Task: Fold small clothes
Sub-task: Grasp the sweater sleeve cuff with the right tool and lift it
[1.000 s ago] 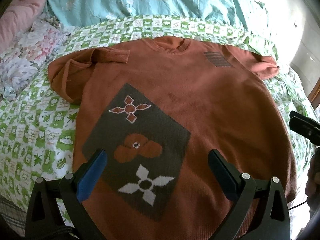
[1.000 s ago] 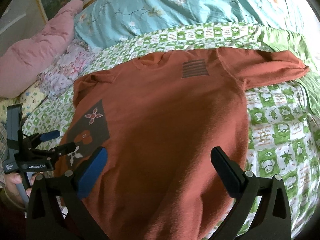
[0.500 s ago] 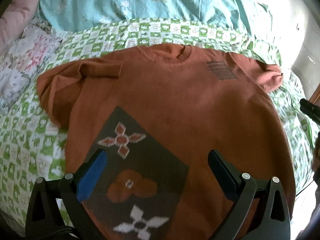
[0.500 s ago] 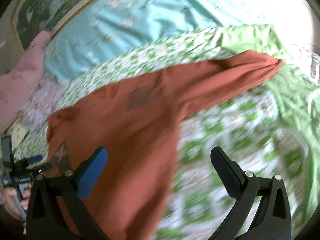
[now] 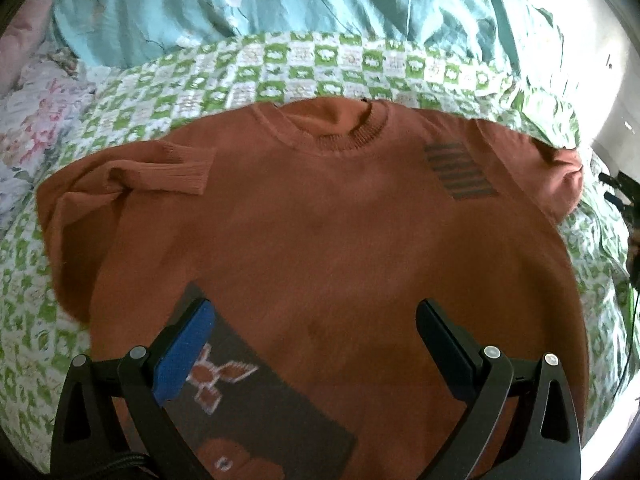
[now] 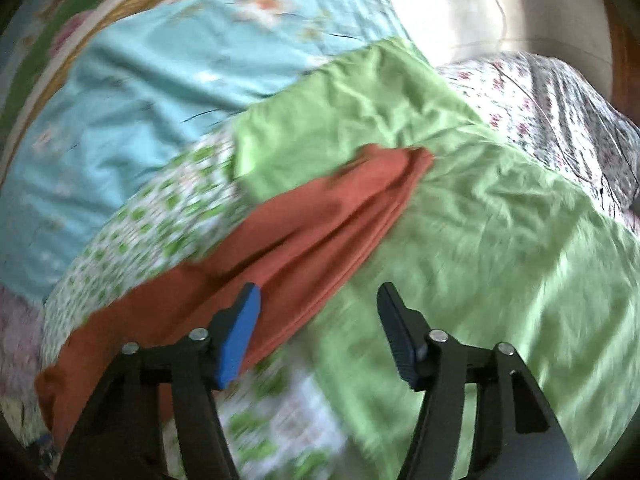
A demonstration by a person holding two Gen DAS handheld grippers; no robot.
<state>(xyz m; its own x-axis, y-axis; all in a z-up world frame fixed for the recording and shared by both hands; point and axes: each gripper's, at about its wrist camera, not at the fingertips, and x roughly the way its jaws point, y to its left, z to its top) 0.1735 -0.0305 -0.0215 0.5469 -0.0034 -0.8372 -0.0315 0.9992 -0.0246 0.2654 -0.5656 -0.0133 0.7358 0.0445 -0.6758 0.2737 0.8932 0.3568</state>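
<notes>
Rust-orange knitted sweater (image 5: 320, 232) with a dark patterned patch lies front-up, spread flat on the green-and-white checked bedsheet (image 5: 280, 68); one sleeve is folded in over the chest. Left gripper (image 5: 316, 356) hangs over the sweater's lower front, jaws wide apart, nothing between them. Right gripper (image 6: 318, 332) is above the other sleeve (image 6: 320, 232), which stretches across plain green cloth (image 6: 480, 240). Its jaws are closing; the picture is blurred, but they seem to grip nothing.
</notes>
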